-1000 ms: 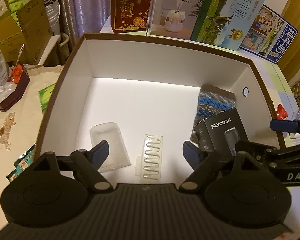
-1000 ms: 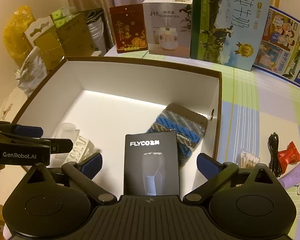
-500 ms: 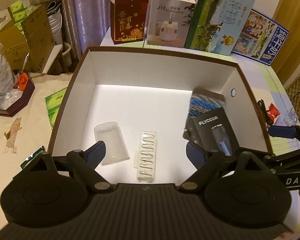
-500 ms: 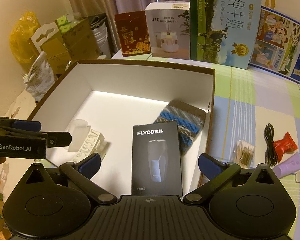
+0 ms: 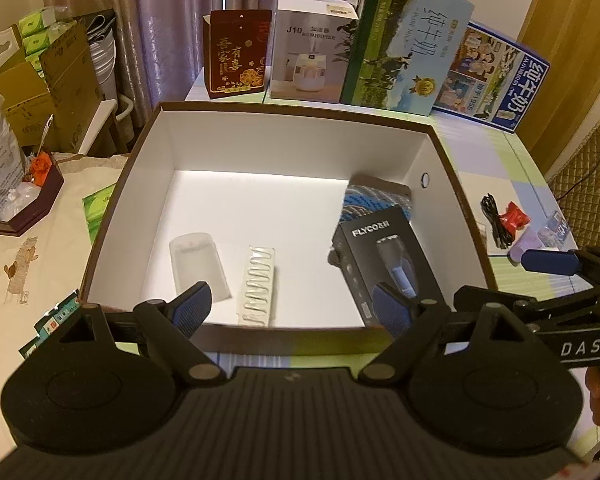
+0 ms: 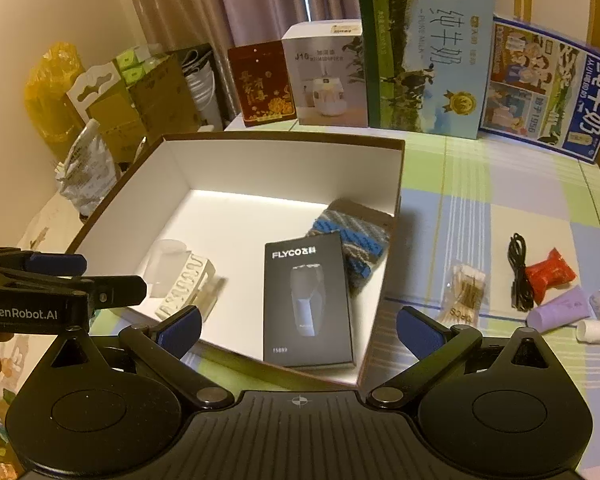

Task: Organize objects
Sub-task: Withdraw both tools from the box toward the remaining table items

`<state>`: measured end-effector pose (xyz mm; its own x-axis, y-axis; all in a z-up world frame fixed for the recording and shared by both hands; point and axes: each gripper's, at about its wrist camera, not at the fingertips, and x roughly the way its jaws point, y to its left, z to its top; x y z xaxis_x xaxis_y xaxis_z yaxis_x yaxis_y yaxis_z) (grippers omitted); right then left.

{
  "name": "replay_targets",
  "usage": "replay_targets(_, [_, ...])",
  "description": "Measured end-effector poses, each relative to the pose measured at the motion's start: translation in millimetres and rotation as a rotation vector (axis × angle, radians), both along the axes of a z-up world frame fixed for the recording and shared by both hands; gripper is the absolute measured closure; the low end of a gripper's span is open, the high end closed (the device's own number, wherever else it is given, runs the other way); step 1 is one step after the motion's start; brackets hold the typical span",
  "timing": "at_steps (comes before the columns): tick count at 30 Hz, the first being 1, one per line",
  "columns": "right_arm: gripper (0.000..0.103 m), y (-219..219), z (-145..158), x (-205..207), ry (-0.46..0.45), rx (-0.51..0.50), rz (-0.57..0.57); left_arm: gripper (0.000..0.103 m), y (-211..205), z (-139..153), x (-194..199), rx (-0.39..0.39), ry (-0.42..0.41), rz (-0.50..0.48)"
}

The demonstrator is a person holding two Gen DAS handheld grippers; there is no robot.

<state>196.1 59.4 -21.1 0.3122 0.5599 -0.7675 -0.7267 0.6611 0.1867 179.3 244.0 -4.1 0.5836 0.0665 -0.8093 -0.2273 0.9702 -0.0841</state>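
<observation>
A: Where do things stand?

B: Four things lie in the box [image 6: 392, 184]: the razor carton [image 6: 306, 300] near its front right corner, partly on the knit pouch [image 6: 354, 240] by the right wall, and the cup [image 5: 198, 264] and blister strip [image 5: 258, 286] near the front left. Both grippers hang over the front rim with nothing in them. The left gripper [image 5: 296, 306] has its jaws spread wide, and so does the right gripper [image 6: 298, 326].

A: So what is left to pack?

B: Loose things on the table to the right of the box: a swab pack [image 6: 464, 292] nearest the right wall, then a cable [image 6: 520, 272], a red wrapper [image 6: 550, 274], a purple tube [image 6: 560, 306] and a white cap [image 6: 592, 330] towards the table's right edge.

A: Which one first, in your view?

B: Probably the swabs, with the right gripper, since it is on that side and they lie closest. I would swing right, clear of the box wall, come down over the middle of the pack with the fingers across its short width, and close gently, as the bag looks soft and thin.

A: Risks?

B: The film may slip or bunch up. The cable sits just beside the wrapper, so a wide approach there could drag both. For the drop, the bare floor mid-box looks best, away from the tilted carton.
</observation>
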Motion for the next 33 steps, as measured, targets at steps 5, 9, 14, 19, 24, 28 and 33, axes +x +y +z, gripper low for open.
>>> replay_targets(5, [0.002,-15,2,-8,0.006,0.004,0.004,0.018,-10,0,-10,-0.002,0.003,0.003])
replay_targets(9, [0.002,-29,2,-12,0.017,0.006,0.004,0.018,-22,-1,-17,-0.006,0.013,0.002])
replay_targets(14, [0.002,-51,2,-15,0.029,0.002,-0.004,0.018,-40,-3,-25,-0.017,0.019,-0.01])
replay_targets(19, [0.002,-78,2,-15,0.034,-0.013,-0.016,0.018,-65,-5,-29,-0.041,0.025,-0.024])
replay_targets(24, [0.002,-111,-1,-12,0.046,-0.031,-0.047,0.018,-96,-9,-31,-0.053,0.029,-0.055])
replay_targets(28, [0.002,-138,-3,-5,0.057,-0.042,-0.08,0.018,-123,-13,-29,-0.062,0.035,-0.095])
replay_targets(33, [0.002,-170,-5,7,0.072,-0.051,-0.128,0.018,-157,-17,-21,-0.075,0.049,-0.149])
